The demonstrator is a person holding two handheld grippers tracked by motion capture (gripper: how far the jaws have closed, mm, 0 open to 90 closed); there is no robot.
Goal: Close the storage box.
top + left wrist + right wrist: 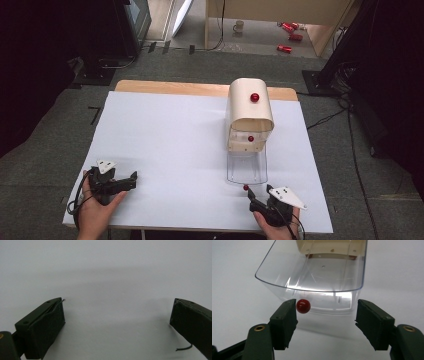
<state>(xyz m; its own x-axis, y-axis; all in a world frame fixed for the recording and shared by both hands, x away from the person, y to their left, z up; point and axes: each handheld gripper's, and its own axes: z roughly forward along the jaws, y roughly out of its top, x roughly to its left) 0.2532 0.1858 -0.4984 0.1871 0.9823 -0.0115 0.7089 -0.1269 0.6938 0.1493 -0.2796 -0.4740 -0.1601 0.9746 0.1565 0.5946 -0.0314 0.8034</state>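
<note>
Drawer (247, 169), clear plastic, juts out toward 6 o'clock from the cream cabinet (250, 112). Right gripper (325, 315), jaws apart, brackets its red knob (303, 306). Left gripper (117, 320), at 9 o'clock, gapes over bare table (165, 145).

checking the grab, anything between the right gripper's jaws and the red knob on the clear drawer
Nothing: right gripper view shows the right gripper open, red knob beside one jaw.

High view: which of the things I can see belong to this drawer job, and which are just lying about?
In the job:
- clear drawer, pulled out
- its red knob, between the right gripper's open jaws
- cream cabinet
- right gripper

Lying about:
- left gripper, open and idle on the white table
- red cans on the floor
- mug on the floor
</note>
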